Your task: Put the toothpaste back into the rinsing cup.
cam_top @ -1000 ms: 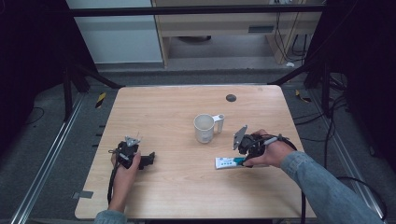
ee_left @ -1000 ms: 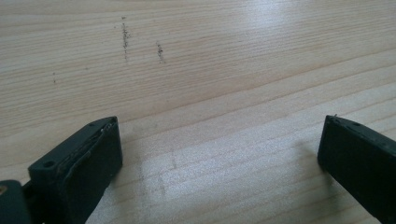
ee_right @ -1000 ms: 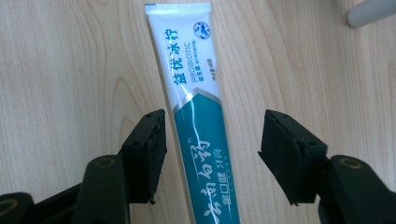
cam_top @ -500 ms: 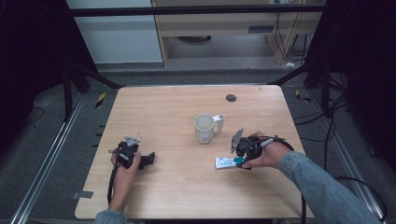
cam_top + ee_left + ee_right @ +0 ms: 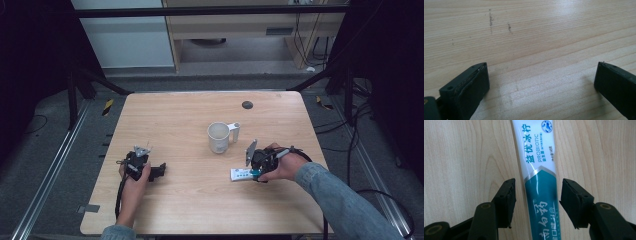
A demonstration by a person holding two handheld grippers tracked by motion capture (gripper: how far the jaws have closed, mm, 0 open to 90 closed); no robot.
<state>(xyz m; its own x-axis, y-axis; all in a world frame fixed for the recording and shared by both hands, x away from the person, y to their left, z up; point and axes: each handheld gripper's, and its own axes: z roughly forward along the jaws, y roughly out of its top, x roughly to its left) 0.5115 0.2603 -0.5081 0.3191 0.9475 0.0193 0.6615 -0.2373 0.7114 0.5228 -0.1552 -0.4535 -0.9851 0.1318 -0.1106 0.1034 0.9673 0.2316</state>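
The right gripper (image 5: 537, 203) straddles the white-and-teal plastic toothpaste tube (image 5: 540, 185), its jaws just closing, pads not yet touching. The tube lies flat on the pale wooden counter (image 5: 190, 115) near a white mug (image 5: 219, 137). The left gripper (image 5: 541, 82) gapes wide.

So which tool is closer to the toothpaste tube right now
The right. The right tool straddles the toothpaste tube, jaws either side and closing, pads not yet touching. The left tool sits open over bare wood near the table's left edge, well away.
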